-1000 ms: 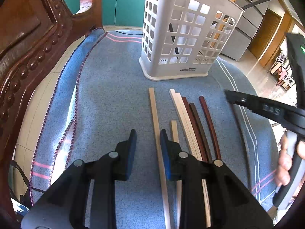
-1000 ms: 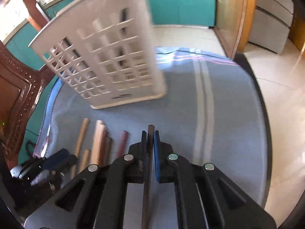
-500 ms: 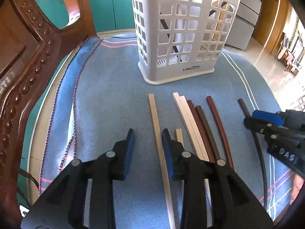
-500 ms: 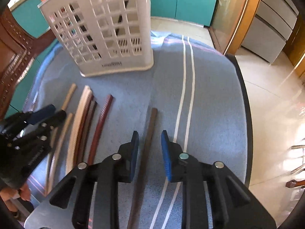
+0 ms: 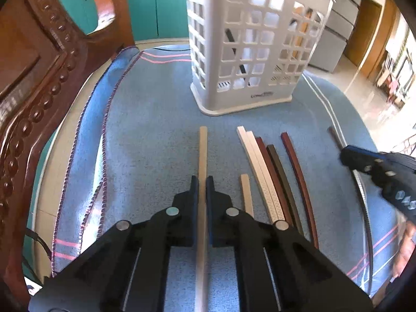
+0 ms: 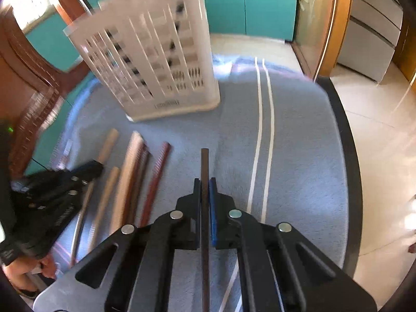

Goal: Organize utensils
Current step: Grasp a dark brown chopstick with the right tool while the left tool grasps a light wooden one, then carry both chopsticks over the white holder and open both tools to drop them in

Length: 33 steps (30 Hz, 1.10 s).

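Note:
A white slotted utensil basket stands on a blue cloth; it also shows in the right wrist view and holds a dark chopstick. Several chopsticks lie in a row before it. My left gripper is shut on a light wooden chopstick. My right gripper is shut on a dark brown chopstick, which also shows in the left wrist view. Beside them lie a short light stick, a white pair, dark brown ones and a red-brown one.
A carved wooden chair back rises at the left. The table's dark edge curves along the right, with tiled floor beyond. Teal cabinets stand behind.
Both grippers were open half a second ago and have shut, the left on the light chopstick, the right on the dark brown one. The left gripper shifted right over its stick.

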{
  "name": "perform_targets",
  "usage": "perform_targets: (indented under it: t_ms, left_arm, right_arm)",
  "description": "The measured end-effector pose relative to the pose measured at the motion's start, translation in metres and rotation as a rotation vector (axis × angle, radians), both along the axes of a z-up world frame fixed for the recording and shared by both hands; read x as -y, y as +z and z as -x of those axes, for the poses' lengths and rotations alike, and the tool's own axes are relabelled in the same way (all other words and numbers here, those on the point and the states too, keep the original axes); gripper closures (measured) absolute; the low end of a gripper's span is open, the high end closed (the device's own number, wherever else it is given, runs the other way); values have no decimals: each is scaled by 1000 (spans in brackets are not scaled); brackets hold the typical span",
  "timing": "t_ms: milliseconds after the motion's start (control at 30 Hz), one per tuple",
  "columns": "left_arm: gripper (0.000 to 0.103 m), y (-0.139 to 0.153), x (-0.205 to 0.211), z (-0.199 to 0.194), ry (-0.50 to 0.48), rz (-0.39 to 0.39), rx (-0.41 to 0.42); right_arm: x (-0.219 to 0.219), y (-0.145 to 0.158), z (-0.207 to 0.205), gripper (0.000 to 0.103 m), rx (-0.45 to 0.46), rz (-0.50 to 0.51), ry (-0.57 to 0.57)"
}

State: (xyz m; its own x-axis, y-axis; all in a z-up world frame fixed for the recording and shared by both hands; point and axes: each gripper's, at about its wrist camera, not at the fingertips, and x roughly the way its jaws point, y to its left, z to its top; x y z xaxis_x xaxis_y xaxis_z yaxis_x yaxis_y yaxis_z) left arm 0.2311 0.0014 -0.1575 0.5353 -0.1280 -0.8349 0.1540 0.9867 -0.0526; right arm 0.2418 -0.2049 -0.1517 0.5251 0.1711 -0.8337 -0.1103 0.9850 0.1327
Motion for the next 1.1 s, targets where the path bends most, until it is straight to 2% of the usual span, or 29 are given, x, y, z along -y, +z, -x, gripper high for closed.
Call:
perform_targets:
  t_ms: [167,367,533,700,800,900,967,1033,1100]
  left_arm:
    - [96,23,-15,11,45,57,76]
    - [96,57,-22,37,36,99,188]
    - [96,79,-30,46,44,163,252]
    - [96,98,-38,58,47,198,349]
    - [96,95,-41,57,57,212,346]
    - [96,91,-45,55,74,223,338]
    - [96,91,-47,53,78,230,340]
    - [96,93,-48,56,78,233,353]
    - [96,97,-48,59,78,228,373]
  right_arm:
    - [9,50,18,97,115,-62,5]
    - [28,124,42,96,282,-141,18]
    - [37,178,59,96,421,-194,19]
    - [41,233,61,96,643,-246,-26]
    - [36,255,51,96,757,-256,-61]
    - [23,265,30,96,805,-234,-95]
    - [12,260,14,96,814,-190,-118]
    - [2,246,-7,96,799,-148,-125]
    - [-10,222,-29,96,745,-117,-108]
